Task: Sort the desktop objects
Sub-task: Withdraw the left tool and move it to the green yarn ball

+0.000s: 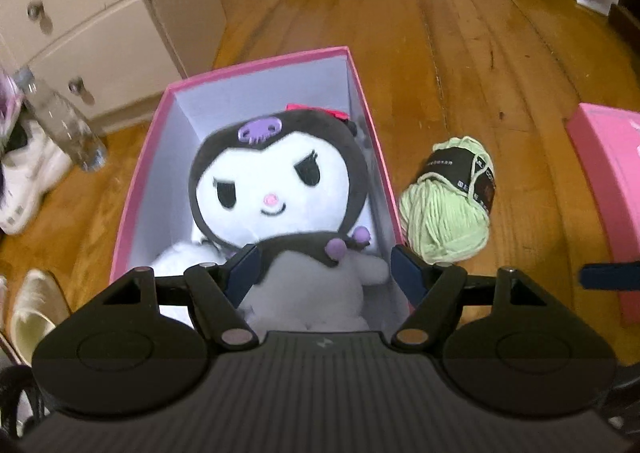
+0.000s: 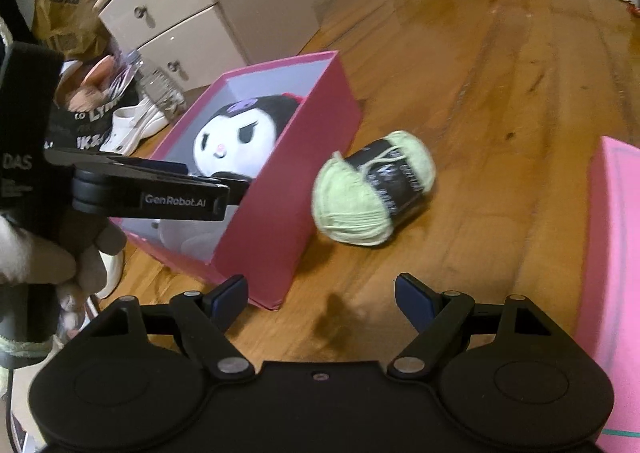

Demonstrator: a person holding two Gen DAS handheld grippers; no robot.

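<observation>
Left hand-held gripper (image 1: 326, 267) (spread), plush doll (image 1: 280, 189) inside pink box (image 1: 132, 189)

Warm indoor light, glare, fisheye blur

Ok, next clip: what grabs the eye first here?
The black-and-white plush doll lying face-up inside the open pink box on the wooden floor, with the left gripper open just above its body. Next, the pale green yarn ball on the floor right beside the box, ahead of the open right gripper.
</observation>
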